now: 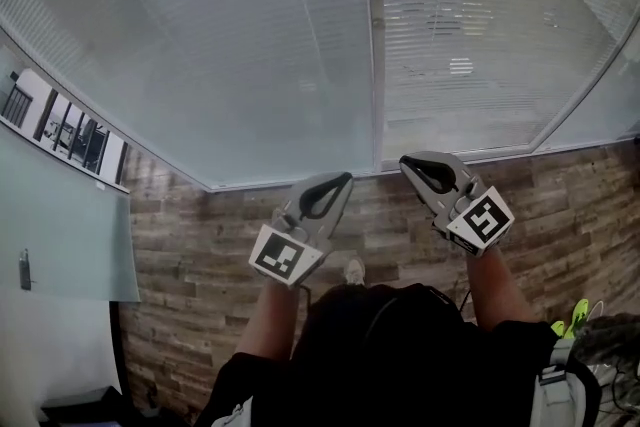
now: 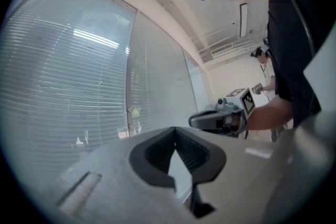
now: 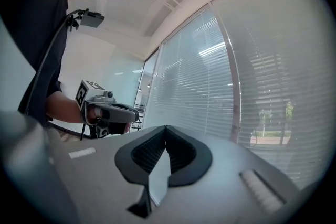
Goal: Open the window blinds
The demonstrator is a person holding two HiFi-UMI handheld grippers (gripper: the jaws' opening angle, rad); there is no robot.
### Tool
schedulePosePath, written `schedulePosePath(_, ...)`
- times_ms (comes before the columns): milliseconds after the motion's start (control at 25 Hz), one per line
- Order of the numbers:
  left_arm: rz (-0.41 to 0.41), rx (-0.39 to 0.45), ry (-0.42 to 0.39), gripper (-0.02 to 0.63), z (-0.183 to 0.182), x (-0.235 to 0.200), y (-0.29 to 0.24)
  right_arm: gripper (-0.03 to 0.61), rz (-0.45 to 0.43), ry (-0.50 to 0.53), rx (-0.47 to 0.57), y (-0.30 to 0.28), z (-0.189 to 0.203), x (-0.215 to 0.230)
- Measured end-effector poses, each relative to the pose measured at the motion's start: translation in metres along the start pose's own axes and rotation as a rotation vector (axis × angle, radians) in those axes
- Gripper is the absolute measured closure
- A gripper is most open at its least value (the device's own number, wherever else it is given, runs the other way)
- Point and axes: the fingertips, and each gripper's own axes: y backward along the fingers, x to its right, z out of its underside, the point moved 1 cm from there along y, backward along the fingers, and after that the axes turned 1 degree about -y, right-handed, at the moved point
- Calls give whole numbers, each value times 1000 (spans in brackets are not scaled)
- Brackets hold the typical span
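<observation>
White slatted window blinds (image 1: pixel 250 45) cover two big panes ahead of me, and trees show faintly through the slats (image 3: pixel 273 113). Both grippers are held up side by side in front of the blinds, apart from them. My left gripper (image 1: pixel 340 179) has its fingertips together with nothing between them. My right gripper (image 1: pixel 408 163) is likewise shut and empty. In the left gripper view the shut tips (image 2: pixel 175 130) point along the blinds (image 2: pixel 68 76), with the right gripper (image 2: pixel 202 120) beyond. The right gripper view shows its shut tips (image 3: pixel 166 129) and the left gripper (image 3: pixel 128 110).
A vertical frame post (image 1: pixel 373 65) with small knobs separates the two panes. Brown wood-plank floor (image 1: pixel 190 255) runs below the window. A glass partition (image 1: pixel 60 225) stands at the left. Something bright green (image 1: pixel 575 317) lies at the lower right by my body.
</observation>
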Motion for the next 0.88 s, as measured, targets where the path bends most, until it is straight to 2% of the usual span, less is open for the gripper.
schedulePosePath(320, 29, 19, -5, 609, 0, -58, -14, 574, 37, -3, -13, -46, 3, 26)
schedulePosePath(600, 71, 21, 0, 609, 14, -104, -30, 574, 83, 4, -4, -86, 11, 51)
schedulePosePath(880, 119, 26, 6, 609, 25, -132, -43, 574, 126, -1, -34, -109, 23, 67)
